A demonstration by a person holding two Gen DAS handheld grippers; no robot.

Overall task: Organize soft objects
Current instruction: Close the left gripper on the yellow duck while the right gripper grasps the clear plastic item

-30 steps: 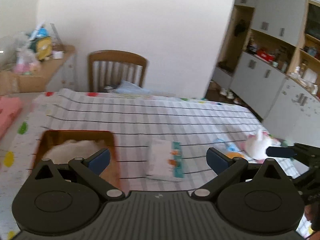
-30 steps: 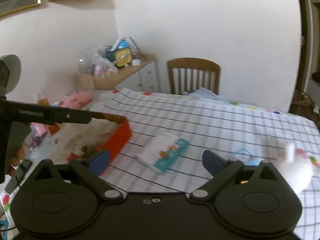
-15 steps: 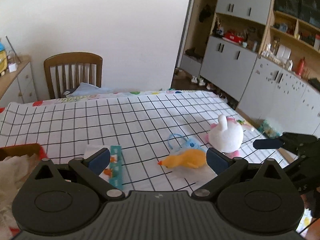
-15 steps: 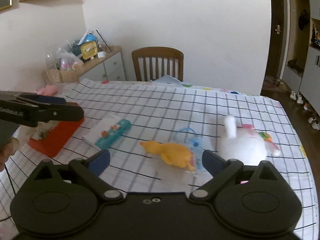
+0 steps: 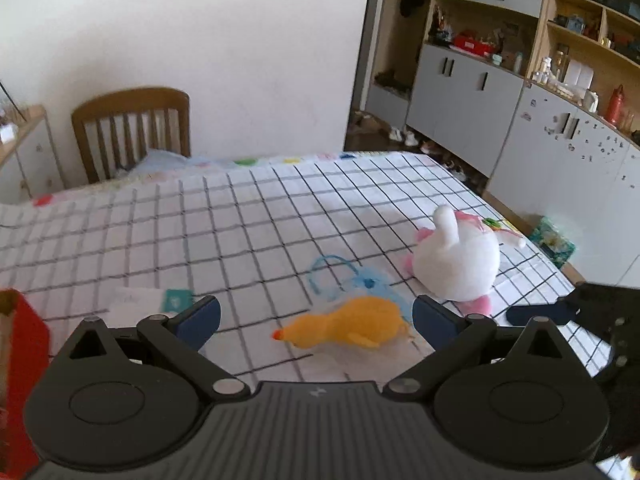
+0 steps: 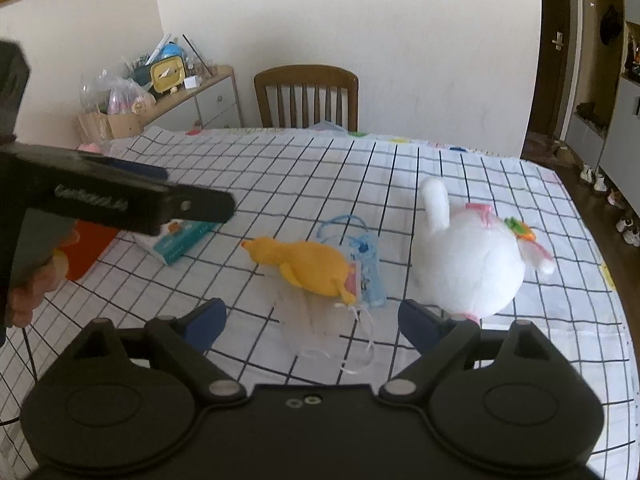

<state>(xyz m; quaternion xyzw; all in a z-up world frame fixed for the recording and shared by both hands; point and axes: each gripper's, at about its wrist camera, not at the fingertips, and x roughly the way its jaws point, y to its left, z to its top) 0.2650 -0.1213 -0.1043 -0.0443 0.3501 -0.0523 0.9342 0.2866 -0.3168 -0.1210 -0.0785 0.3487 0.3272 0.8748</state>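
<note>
Left gripper [image 5: 316, 314]: being held above the table with its jaws standing wide apart — nothing is being clamped between them.
Right gripper [image 6: 312, 322]: its jaws are closing while still wide apart; nothing is being gripped, though the white face mask [image 6: 320, 320] is being framed between the fingers on the cloth below.
Yellow duck plush [image 6: 304, 266]: lying on its side near the middle of the checked tablecloth [image 6: 400, 168], overlapping the blue mask packet [image 6: 368, 264].
White plush [image 6: 468, 260]: resting just to the right of the duck, a pink bow and a green-orange ornament being shown on it.
Red box [image 5: 20, 364]: being seen at the left edge of the table, well apart from the toys.
Teal-edged tissue packet [image 6: 180, 240]: lying between the box and the duck.
Chair [image 6: 308, 96]: standing at the far side of the table.
</note>
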